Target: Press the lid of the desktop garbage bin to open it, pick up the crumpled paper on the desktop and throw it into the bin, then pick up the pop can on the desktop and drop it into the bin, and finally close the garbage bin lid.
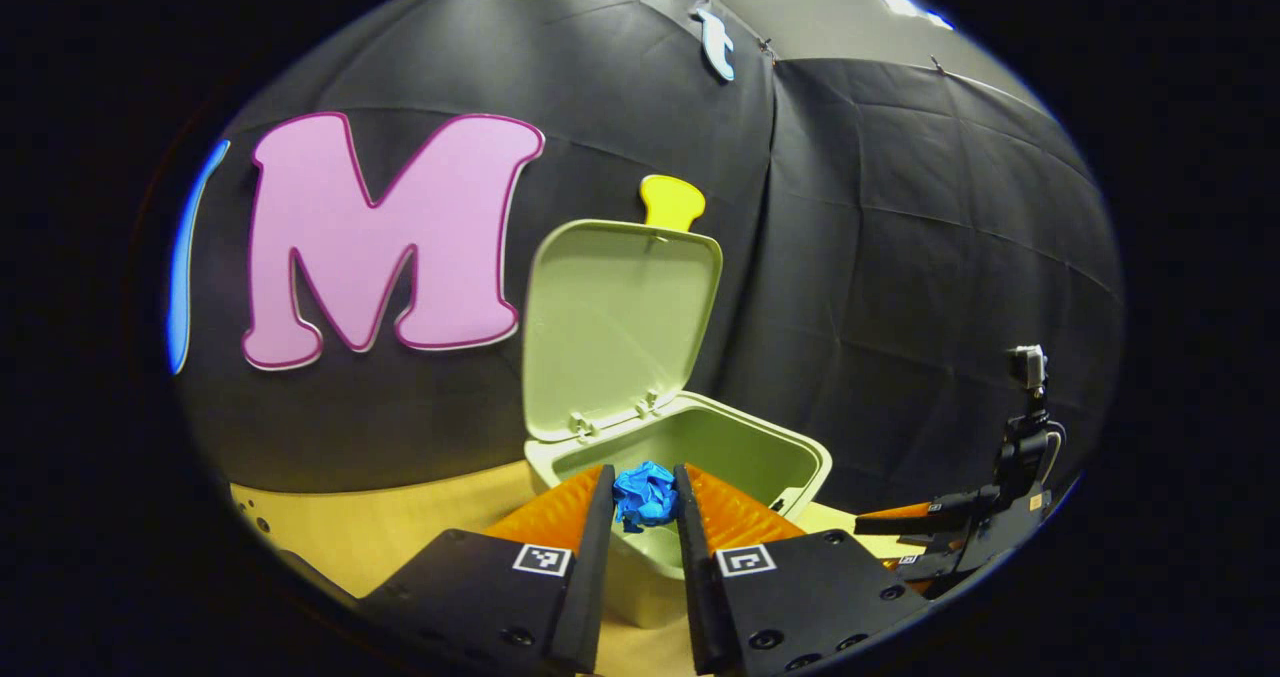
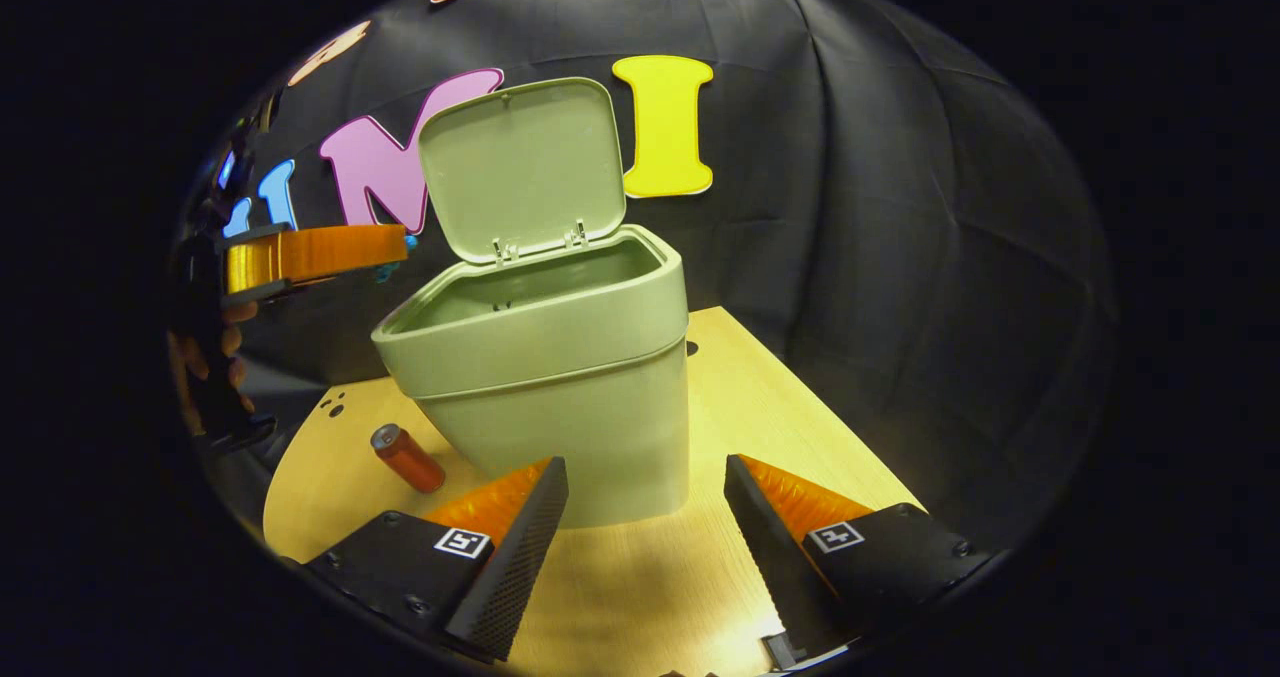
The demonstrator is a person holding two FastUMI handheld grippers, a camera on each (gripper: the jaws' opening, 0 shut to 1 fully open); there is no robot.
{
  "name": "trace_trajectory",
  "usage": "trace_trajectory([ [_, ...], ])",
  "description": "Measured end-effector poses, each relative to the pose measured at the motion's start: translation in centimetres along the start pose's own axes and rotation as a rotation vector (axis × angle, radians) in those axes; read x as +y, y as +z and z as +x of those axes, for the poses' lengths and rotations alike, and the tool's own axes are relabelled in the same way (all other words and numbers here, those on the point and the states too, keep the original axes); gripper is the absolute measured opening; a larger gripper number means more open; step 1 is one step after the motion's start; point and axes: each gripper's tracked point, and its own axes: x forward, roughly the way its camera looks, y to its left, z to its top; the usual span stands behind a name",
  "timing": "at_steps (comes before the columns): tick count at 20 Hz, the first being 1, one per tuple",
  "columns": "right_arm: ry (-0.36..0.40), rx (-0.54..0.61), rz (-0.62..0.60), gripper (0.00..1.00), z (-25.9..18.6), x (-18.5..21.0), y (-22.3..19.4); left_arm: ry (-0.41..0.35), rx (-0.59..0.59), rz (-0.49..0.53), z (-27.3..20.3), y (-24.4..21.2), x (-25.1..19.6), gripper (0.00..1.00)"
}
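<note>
Both fingers of the left hand-held gripper (image 1: pixel 645 502) apparently pinch crumpled paper (image 1: pixel 645 494); right hand-held gripper (image 2: pixel 645 502) wide.

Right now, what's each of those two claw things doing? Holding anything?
Left gripper: shut on the blue crumpled paper, held at the open bin.
Right gripper: open, holding nothing, facing the bin.
</note>
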Motion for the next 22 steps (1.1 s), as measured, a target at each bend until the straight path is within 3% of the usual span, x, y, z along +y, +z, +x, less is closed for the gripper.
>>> trace_trajectory([
  [8,0.014,0.013,-0.001,0.99,-0.6,-0.6,-0.9,-0.004,0.047,-0.004,2.7,-2.1,-1.2,0.42],
  [11,0.031,0.015,-0.009,0.99,-0.9,-0.3,-1.1,0.009,0.051,-0.008,3.0,-2.3,-0.9,0.58],
  [13,0.038,0.018,-0.02,0.99,-0.7,-0.2,-1.2,0.021,0.051,-0.017,2.7,-2.6,-0.9,0.63],
  [17,0.067,0.025,-0.025,0.99,-0.5,0.8,-1.3,0.088,0.004,-0.011,1.1,-1.6,0.5,0.93],
  [22,0.128,0.026,-0.066,0.99,-0.6,3.1,-1.6,0.224,-0.065,-0.015,-3.4,-1.0,4.7,0.96],
])
